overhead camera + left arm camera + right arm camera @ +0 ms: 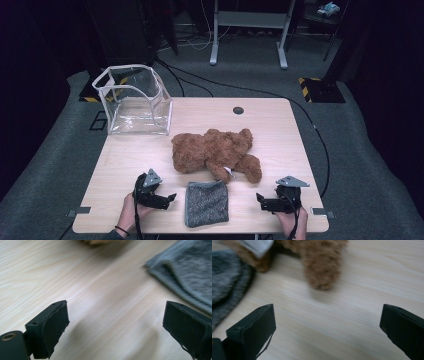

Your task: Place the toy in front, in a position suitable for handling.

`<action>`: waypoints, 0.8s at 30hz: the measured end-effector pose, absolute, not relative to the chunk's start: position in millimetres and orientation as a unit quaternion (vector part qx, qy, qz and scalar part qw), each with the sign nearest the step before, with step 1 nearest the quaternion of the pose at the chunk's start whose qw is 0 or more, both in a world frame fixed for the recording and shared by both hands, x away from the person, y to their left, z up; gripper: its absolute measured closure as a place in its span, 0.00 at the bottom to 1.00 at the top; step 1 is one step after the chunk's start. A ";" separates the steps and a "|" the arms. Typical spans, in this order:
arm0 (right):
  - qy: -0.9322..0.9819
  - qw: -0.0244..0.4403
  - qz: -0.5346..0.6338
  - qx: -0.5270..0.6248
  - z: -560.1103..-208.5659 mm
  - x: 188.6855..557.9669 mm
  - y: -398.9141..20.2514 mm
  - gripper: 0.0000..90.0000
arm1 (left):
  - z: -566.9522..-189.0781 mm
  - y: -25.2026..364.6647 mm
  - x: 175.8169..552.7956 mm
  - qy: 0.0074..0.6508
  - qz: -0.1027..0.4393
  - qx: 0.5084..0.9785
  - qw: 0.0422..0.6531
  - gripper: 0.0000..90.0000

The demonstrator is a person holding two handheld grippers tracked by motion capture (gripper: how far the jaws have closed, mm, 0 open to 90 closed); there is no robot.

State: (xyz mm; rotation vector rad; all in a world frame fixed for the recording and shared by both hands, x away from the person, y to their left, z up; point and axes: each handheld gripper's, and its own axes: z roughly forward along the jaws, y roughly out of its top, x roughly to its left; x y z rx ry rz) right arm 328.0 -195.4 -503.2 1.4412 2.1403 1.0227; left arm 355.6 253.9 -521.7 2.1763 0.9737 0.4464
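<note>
Jaws of both the left gripper [170, 197] and right gripper [259, 198] stand released beside the folded grey knitted cloth [206, 202], whose edge, blurred here, may slip a shallow pinch.

This looks like a lab or test room set up for recording. A plain wooden bench [280, 125] with a cable hole [238, 110] stands on grey carpet [360, 165], black cables [200, 82] trail across the floor, and yellow-and-black hazard tape [306, 80] marks spots on it. Behind, the metal legs of another desk [250, 30] stand among dark equipment.
</note>
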 end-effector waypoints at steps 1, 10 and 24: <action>0.763 0.178 0.366 0.502 -500.1 325.8 -189.0 0.00 | -523.7 256.0 356.6 0.383 0.172 0.837 0.351 0.05; 0.822 0.141 0.378 0.401 -486.6 313.5 -113.6 0.05 | -531.1 264.0 360.1 0.393 0.175 0.833 0.348 0.02; 0.877 0.114 0.357 0.300 -498.2 325.7 -34.7 0.22 | -531.5 263.8 360.2 0.393 0.172 0.833 0.349 0.01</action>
